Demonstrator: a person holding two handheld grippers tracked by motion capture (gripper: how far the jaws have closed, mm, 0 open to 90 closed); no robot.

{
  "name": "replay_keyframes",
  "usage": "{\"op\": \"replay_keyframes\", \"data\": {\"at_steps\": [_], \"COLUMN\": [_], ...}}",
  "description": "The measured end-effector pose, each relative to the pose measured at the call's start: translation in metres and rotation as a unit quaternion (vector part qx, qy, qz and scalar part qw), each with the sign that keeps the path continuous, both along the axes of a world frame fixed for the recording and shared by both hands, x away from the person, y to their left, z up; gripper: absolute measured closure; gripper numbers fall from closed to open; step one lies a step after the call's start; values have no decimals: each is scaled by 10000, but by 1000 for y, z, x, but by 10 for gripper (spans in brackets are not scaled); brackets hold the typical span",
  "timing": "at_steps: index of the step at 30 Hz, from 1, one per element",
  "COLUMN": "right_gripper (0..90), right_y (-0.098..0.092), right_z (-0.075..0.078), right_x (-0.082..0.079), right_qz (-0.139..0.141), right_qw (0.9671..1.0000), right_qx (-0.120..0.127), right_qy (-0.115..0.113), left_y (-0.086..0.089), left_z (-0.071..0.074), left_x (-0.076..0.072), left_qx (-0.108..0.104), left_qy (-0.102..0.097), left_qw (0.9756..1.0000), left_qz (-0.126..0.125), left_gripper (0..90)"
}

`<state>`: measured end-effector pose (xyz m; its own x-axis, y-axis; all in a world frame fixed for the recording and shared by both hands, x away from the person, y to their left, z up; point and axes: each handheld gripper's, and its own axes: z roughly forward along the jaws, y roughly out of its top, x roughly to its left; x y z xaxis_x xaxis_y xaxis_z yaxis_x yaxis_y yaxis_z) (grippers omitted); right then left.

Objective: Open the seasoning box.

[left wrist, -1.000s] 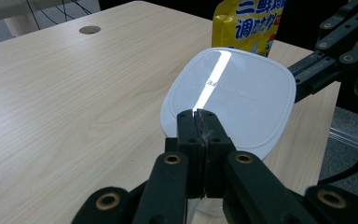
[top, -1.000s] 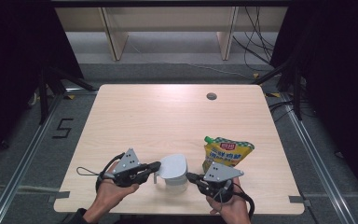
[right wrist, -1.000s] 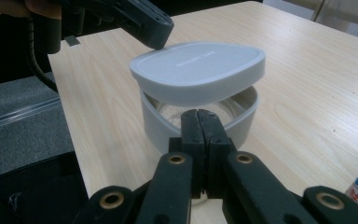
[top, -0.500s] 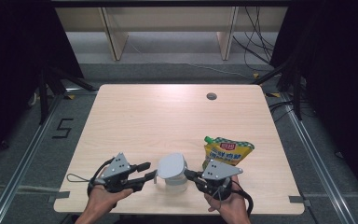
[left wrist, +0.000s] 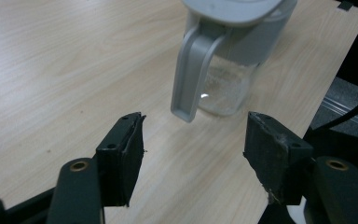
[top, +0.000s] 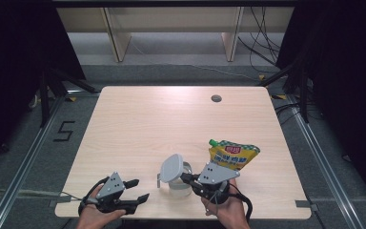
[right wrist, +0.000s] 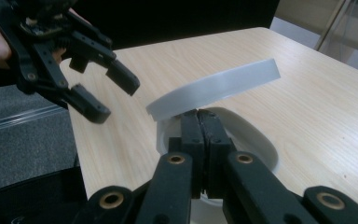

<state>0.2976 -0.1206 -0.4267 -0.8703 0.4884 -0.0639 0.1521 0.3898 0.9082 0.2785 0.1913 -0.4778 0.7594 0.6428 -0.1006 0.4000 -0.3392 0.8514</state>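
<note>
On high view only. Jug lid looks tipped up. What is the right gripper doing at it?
Observer: In the right gripper view, the right gripper has its jaws shut together just under the raised lid, at its low edge. I cannot tell whether they pinch a tab.
Operator: Left one clear?
Observer: Yes. In the left gripper view, the left gripper has just been opening its jaws. Nothing is between them, and the handle is just ahead, untouched.
Operator: Anything inside?
Observer: White granules lie across the bottom of the clear jug.
</note>
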Motion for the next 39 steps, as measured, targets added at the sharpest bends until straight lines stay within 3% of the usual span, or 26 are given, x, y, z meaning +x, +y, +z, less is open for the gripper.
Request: {"op": "replay_keyframes", "data": {"at_steps": [1, 2, 4, 6, 7, 10, 11, 13, 18, 19, 23, 24, 25, 26, 27, 30, 32, 37, 39], "right_gripper": [900, 900, 900, 900, 900, 899, 897, 893, 879, 871, 805, 786, 756, 714, 688, 615, 574, 493, 469], "right_y": [1, 3, 5, 8, 10, 16, 20, 24, 25, 23, 10, 5, -1, -6, -11, -27, -36, -56, -65], "right_z": [2, 2, 4, 5, 5, 5, 5, 6, 7, 7, 5, 4, 3, 1, -1, -5, -8, -15, -17], "right_x": [0, 0, -1, -1, -1, -1, -2, -3, -4, -4, -4, -4, -4, -4, -4, -5, -7, -11, -15], "right_qz": [48, 25, 72, 132, 123, 206, 205, 264, 279, 249, 119, 67, 33, -37, -78, -164, -269, -470, -574], "right_qw": [10000, 10000, 10000, 9999, 9999, 9997, 9997, 9995, 9995, 9996, 9999, 9999, 10000, 10000, 9999, 9997, 9993, 9982, 9972], "right_qx": [-31, -1, -40, -34, -15, -83, -60, -119, -100, -98, -25, -15, -1, 37, 116, 170, 202, 322, 322], "right_qy": [12, -38, -40, -62, -72, -66, -95, -84, -128, -127, -115, -92, -86, -75, -28, 28, 131, 177, 360], "left_y": [2, 4, 6, 9, 9, 11, 10, 9, 9, 8, 10, 8, 6, 7, 7, 7, 6, 5, 5], "left_z": [-1, -1, -2, -3, -5, -8, -9, -10, -11, -13, -17, -17, -19, -17, -17, -17, -19, -18, -18], "left_x": [0, -1, -4, -6, -7, -8, -8, -10, -8, -8, -5, -8, -8, -6, -7, -6, -6, -8, -8], "left_qx": [51, 182, 110, 248, 192, 321, 271, 225, 286, 219, 497, 488, 368, 549, 563, 540, 390, 442, 447], "left_qy": [-93, -59, 49, -20, -35, 40, 15, 192, 117, 110, -47, 136, 90, 23, 2, 1, -3, 121, 111], "left_qw": [9999, 9998, 9999, 9997, 9998, 9995, 9996, 9995, 9995, 9997, 9988, 9986, 9992, 9985, 9984, 9985, 9992, 9988, 9988], "left_qz": [-69, -85, 15, -29, -12, -54, -28, 64, 76, 92, -4, 117, 98, 19, 37, 34, 67, 187, 180], "left_gripper": [362, 358, 354, 352, 352, 352, 351, 347, 339, 336, 322, 319, 317, 315, 313, 298, 287, 254, 249]}}
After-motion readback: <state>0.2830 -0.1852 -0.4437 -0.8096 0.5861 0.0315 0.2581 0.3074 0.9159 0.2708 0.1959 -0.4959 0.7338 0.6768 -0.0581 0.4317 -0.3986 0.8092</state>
